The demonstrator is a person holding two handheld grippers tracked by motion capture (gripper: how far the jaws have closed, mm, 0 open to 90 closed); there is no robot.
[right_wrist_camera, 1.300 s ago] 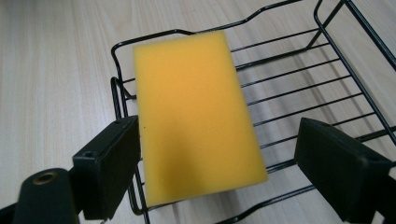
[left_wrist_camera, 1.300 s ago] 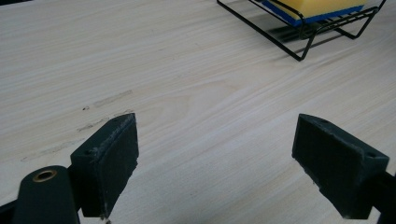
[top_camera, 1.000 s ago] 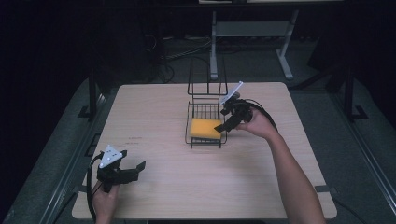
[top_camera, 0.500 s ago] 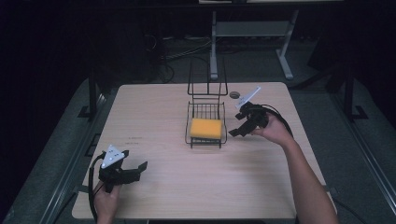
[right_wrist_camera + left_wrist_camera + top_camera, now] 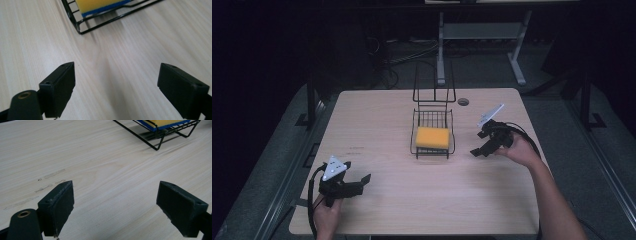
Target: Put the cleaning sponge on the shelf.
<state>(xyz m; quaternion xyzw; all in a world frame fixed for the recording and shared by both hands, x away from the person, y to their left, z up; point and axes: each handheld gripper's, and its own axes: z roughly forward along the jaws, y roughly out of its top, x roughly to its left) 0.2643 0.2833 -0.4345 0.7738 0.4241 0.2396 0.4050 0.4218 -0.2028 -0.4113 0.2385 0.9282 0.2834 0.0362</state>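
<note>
I see the yellow sponge [image 5: 432, 137] lying inside the black wire basket [image 5: 451, 131] at the middle of the wooden table [image 5: 377, 120]. My right gripper [image 5: 478, 150] stands just beside the basket on its right, its jaws wide apart with nothing between them. My left gripper [image 5: 357, 183] rests near the table's front left corner, well apart from the basket, its jaws also spread wide over bare wood.
</note>
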